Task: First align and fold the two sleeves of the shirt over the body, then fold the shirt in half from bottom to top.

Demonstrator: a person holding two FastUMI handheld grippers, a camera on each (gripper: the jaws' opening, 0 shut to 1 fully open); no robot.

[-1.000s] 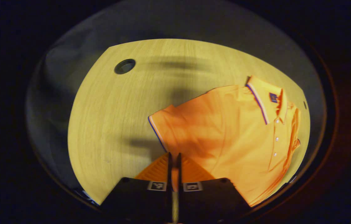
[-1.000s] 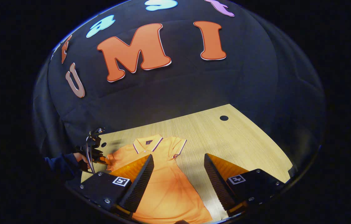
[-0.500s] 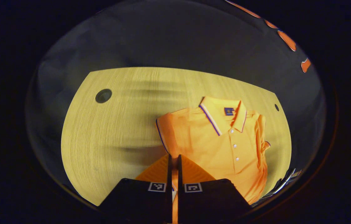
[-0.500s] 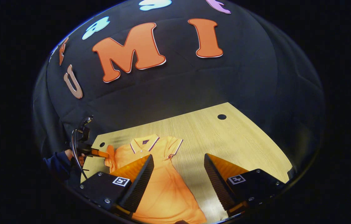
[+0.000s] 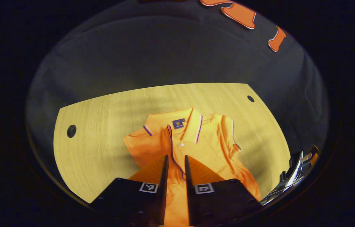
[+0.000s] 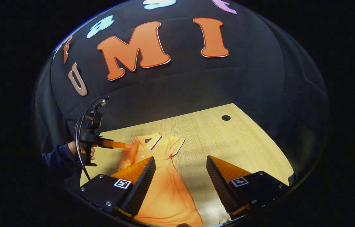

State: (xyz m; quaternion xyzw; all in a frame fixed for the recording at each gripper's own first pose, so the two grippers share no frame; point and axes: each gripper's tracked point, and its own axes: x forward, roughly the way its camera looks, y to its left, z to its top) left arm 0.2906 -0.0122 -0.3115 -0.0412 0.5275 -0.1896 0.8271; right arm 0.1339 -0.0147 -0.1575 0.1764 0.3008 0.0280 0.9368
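An orange polo shirt (image 5: pixel 215 148) lies face up on the wooden table (image 5: pixel 101 126), collar (image 5: pixel 180 123) at the far end. My left gripper (image 5: pixel 175 156) hovers over the chest. Its fingers stand a narrow gap apart, and the blue-trimmed hem of one sleeve (image 5: pixel 172 148) runs between them, draped across the shirt front. In the right gripper view that gripper (image 6: pixel 119 145) touches the raised sleeve at the shirt's (image 6: pixel 164 189) left shoulder. The other sleeve (image 6: pixel 175 145) lies flat, spread outward. My right gripper (image 6: pixel 180 159) stands wide open above the shirt's lower half, holding nothing.
The table has round cable holes (image 5: pixel 71 130) (image 5: pixel 250 98) near its far corners, one also seen as a hole (image 6: pixel 226 118) at the far right. A hand (image 6: pixel 83 151) in a dark sleeve holds the left gripper. Black cloth walls surround the table (image 6: pixel 227 138).
The left gripper has carried the sleeve inward from the shirt's side over the chest, and its fingers have parted slightly. The right gripper has stayed in place, open.
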